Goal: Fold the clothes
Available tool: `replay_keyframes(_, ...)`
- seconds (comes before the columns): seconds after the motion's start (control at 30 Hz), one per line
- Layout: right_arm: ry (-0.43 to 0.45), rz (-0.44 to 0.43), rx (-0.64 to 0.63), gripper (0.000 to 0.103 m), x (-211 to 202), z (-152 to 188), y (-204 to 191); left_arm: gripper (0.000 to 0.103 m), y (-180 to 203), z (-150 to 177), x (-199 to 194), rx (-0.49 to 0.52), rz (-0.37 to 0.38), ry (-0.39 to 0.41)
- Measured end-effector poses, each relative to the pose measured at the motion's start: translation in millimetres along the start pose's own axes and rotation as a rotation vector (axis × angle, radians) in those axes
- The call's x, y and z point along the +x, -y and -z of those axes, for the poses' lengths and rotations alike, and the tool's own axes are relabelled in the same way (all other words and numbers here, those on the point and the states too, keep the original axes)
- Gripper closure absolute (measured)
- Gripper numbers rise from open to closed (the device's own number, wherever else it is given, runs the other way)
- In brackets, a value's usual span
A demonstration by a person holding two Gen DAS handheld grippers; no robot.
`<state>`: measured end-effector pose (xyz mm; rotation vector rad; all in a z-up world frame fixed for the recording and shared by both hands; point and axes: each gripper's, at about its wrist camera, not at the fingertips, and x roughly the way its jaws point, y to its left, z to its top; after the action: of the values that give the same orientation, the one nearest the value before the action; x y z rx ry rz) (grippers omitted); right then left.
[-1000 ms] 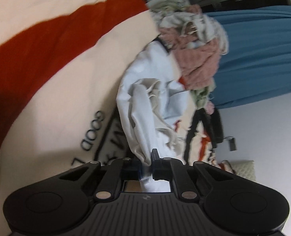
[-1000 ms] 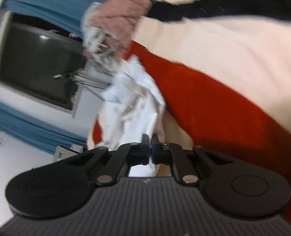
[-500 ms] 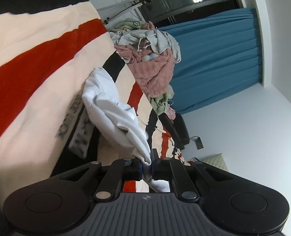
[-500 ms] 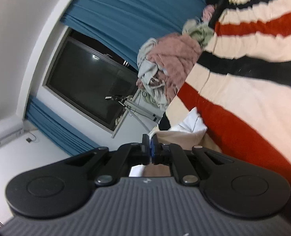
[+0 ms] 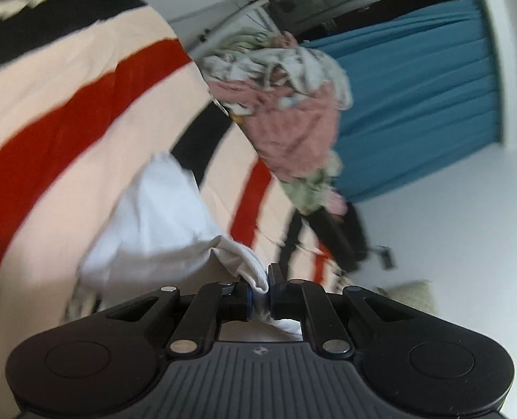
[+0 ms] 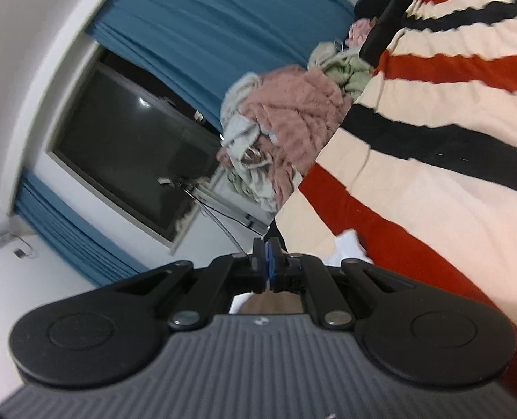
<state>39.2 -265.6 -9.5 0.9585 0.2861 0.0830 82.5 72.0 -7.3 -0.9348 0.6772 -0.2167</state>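
A white garment hangs bunched over the striped blanket in the left wrist view. One rolled edge of it runs into my left gripper, which is shut on it. My right gripper is shut with its blue pads together. A bit of the white garment shows just below and right of its fingers, and the pinched edge itself is hidden. Both grippers are held well above the blanket.
A pile of clothes, pink, grey and green, sits at the far end of the bed. Behind it are blue curtains and a dark window. A black garment lies past the pile.
Both grippers have risen away from the blanket, drawing the white garment up with them. The bed now looks farther off, and more of the room shows in both views.
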Motion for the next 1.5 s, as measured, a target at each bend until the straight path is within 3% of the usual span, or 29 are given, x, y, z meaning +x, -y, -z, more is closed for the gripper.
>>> replay_keyframes(0.2,-0.033,0.101,-0.024,0.098,103,-20,14,0.094,-2,-43,97,0.04,-0.072,-0.027)
replay_keyframes(0.27,-0.05,0.114,-0.012,0.098,123,-16,31,0.094,-18,-43,114,0.025,-0.073,-0.016)
replay_keyframes(0.37,-0.061,0.122,-0.037,0.098,148,-6,49,0.094,-27,-43,140,0.09,-0.096,-0.002)
replay_keyframes(0.57,-0.074,0.152,-0.086,0.098,180,-1,63,0.09,-37,-53,176,0.158,-0.083,-0.041)
replay_keyframes(0.63,-0.077,0.158,-0.105,0.095,186,-1,65,0.075,-39,-55,182,0.178,-0.068,-0.07)
replay_keyframes(0.7,-0.102,0.115,-0.118,0.093,188,-3,65,0.03,-39,-55,185,0.206,-0.047,-0.091)
replay_keyframes(0.77,-0.153,0.071,-0.164,0.075,190,-2,58,0.015,-35,-51,182,0.24,-0.021,-0.088)
replay_keyframes(0.83,-0.149,0.032,-0.23,0.02,184,1,48,0.01,-29,-47,179,0.284,0.007,-0.089)
replay_keyframes(0.87,-0.139,0.008,-0.258,0.016,180,3,43,0.008,-26,-45,178,0.317,0.012,-0.095)
replay_keyframes(1.0,-0.145,-0.039,-0.378,0.019,175,7,28,0.007,-23,-36,179,0.412,-0.065,-0.078)
replay_keyframes(1.2,-0.357,0.12,-0.52,0.04,217,31,45,0.009,-36,-20,205,0.552,-0.315,-0.103)
replay_keyframes(1.33,-0.369,0.151,-0.583,0.045,227,48,51,0.009,-49,-18,214,0.519,-0.345,-0.106)
replay_keyframes(1.5,-0.344,0.15,-0.619,0.054,212,47,41,0.009,-36,-9,200,0.583,-0.357,-0.093)
